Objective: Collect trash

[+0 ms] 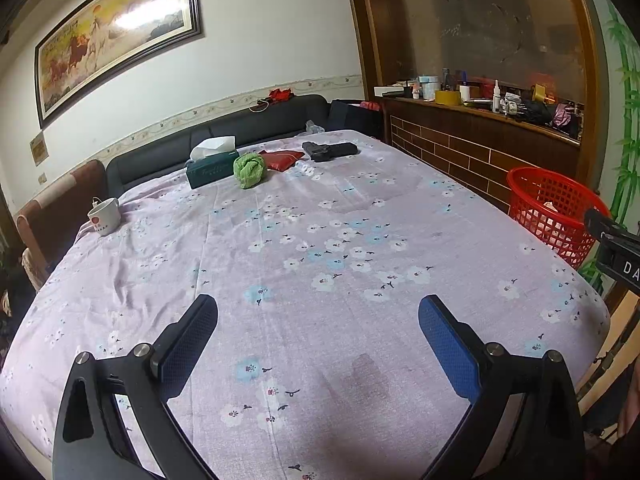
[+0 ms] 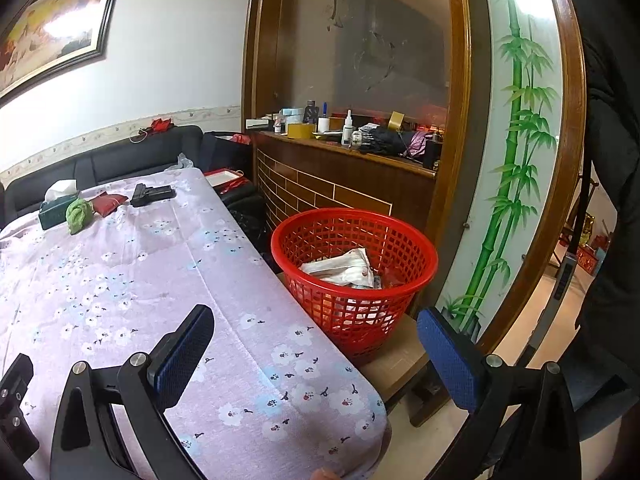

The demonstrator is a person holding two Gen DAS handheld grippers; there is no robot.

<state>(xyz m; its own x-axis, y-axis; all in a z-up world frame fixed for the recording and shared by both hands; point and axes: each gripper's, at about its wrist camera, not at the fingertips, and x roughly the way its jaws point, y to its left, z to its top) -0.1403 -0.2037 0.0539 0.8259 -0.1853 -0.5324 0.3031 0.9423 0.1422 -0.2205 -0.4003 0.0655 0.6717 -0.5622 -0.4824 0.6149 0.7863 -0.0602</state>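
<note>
Your left gripper (image 1: 318, 334) and right gripper (image 2: 316, 344) gaped empty; wrappers (image 2: 346, 270) already filled the basket (image 2: 404, 236), the table's (image 1: 280, 280) near edge bare.

Right wrist view. The right gripper (image 2: 316, 344) hangs with jaws spread wide and empty, one finger over the table (image 2: 140, 280), the other past its edge. A red basket (image 2: 404, 240) stands just beside the table on a low wooden stand (image 2: 400, 364) and holds white wrappers (image 2: 348, 268). At the far end lie a tissue box (image 2: 54, 210), green cloth (image 2: 78, 212), red pouch (image 2: 108, 202) and black object (image 2: 152, 195).
</note>
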